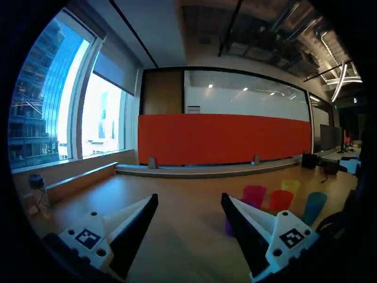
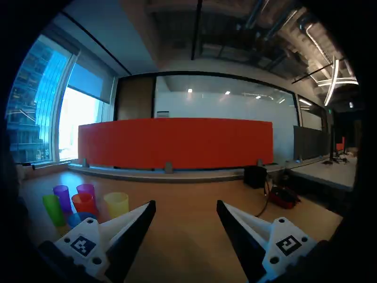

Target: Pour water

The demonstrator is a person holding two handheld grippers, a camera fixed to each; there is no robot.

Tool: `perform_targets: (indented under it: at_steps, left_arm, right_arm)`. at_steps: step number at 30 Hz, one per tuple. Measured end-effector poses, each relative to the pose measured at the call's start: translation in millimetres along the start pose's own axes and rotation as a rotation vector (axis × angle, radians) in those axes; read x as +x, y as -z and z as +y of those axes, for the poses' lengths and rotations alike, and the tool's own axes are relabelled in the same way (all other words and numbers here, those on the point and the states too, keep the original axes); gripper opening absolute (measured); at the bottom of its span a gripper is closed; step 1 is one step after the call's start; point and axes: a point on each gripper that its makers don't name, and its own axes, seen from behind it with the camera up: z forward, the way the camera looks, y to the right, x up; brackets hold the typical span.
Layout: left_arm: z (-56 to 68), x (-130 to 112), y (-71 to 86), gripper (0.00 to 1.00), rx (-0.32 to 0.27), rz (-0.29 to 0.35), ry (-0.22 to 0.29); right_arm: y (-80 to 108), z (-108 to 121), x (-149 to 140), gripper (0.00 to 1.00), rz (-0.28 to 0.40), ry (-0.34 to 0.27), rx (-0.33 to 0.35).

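Wooden table [image 1: 188,238] runs wide from near to far, bare in front of both tools. A red partition [image 1: 221,139] stands along its far edge, with a glass wall above it. Tall windows [image 1: 101,118] on the left, city towers outside.

Left tongs [image 1: 188,198]: wide open, wood showing between the tips, gripping nothing, touching nothing. Tips held above the table.

Right tongs [image 2: 185,203]: also wide open, same gap, nothing between the fingers.

Plastic cups [image 1: 281,199]: a tight upright cluster on the table. In the left gripper view they sit right of the tongs: pink, yellow, orange and teal, with a purple one partly hidden behind the right finger. In the right gripper view the cluster [image 2: 84,203] lies to the left: green, purple, magenta, orange, yellow and blue. Cannot tell whether any hold water.

Black box [image 2: 255,176] and a red item [image 2: 282,195] with a cable lie far right.
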Motion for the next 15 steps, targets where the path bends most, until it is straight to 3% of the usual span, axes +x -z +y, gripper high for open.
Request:
perform_targets:
  at_steps: [6,15]
  left_arm:
    - [1.3,24,-3.9,1.0,-0.021,-0.02,-0.025]
    - [8.4,68,-9.7,1.0,-0.067,-0.043,-0.011]
  right_arm:
    - [2.6,-11,13,1.0,-0.019,0.013,0.03]
    - [-0.2,-23,57,1.0,-0.045,0.015,0.079]
